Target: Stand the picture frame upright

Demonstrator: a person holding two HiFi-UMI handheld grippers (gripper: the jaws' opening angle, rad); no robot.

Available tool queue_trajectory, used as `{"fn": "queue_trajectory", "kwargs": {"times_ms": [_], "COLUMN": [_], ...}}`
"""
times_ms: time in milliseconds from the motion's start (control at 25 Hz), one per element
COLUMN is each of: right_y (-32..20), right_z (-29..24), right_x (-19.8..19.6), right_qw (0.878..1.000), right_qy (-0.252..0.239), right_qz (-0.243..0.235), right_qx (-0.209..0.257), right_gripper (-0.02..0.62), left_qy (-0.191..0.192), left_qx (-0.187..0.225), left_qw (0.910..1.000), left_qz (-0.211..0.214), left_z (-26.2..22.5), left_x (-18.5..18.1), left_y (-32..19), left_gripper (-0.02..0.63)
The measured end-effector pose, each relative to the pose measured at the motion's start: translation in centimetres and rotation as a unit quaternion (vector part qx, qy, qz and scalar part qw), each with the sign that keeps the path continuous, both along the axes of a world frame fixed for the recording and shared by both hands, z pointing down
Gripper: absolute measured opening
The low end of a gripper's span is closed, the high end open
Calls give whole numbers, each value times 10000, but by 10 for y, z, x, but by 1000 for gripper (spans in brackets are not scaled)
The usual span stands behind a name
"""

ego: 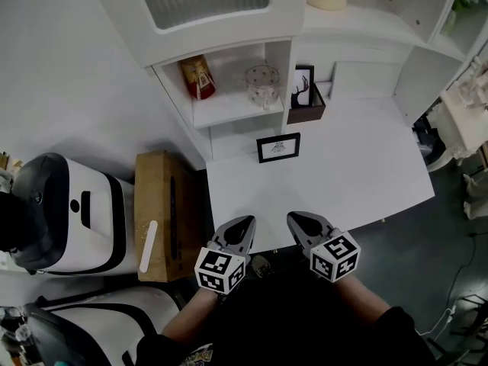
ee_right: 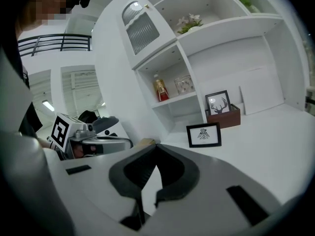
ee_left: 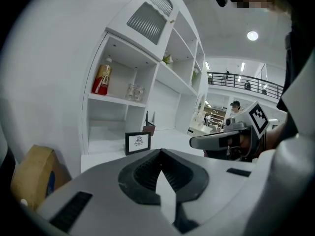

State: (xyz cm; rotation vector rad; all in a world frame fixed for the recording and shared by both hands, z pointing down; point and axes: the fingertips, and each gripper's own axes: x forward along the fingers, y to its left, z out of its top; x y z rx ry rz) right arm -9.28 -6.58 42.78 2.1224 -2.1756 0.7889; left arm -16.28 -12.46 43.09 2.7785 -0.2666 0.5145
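Holding L gripper (ego: pixel 244 223) & R gripper (ego: pixel 294 219) clenched, empty, side by side at table's (ego: pixel 366 166) near edge; facing pic frame (ego: pixel 278 148), upright nr far-left corner.

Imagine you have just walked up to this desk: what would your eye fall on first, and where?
First, the left gripper and right gripper, each with a black-and-white marker cube, side by side at the near edge of the white table, both shut and empty. Next, the small black picture frame standing upright at the table's back, in front of a shelf holding a red packet and a glass jar.
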Motion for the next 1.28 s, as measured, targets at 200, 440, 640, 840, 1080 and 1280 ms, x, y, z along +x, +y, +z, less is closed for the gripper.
{"fn": "queue_trajectory", "kwargs": {"times_ms": [200,440,640,840,1080,1280], "right_y": [-3,-10,-11,-12,-11,-13], "right_z": [2,4,4,3,6,6], "right_x": [-7,-13,-17,-17,-18,-17], "right_qw": [10000,9998,9997,9997,9997,9997], "right_qy": [-1,-3,17,20,11,14], "right_qz": [-64,-200,-249,-256,-242,-225], "right_qx": [-53,-80,-66,-56,-87,-97], "right_gripper": [3,3,3,3,3,3], "left_qy": [-2,-5,-28,-50,-59,-71], "left_qx": [5,6,24,28,33,82], "left_qw": [10000,10000,10000,10000,10000,9999], "left_qz": [-25,-34,-15,31,67,83], "left_z": [0,2,2,3,5,5], "left_x": [-5,-10,-11,-11,-9,-9], "left_y": [-1,-3,-2,-1,0,-1], "left_gripper": [5,5,5,5,5,5]}}
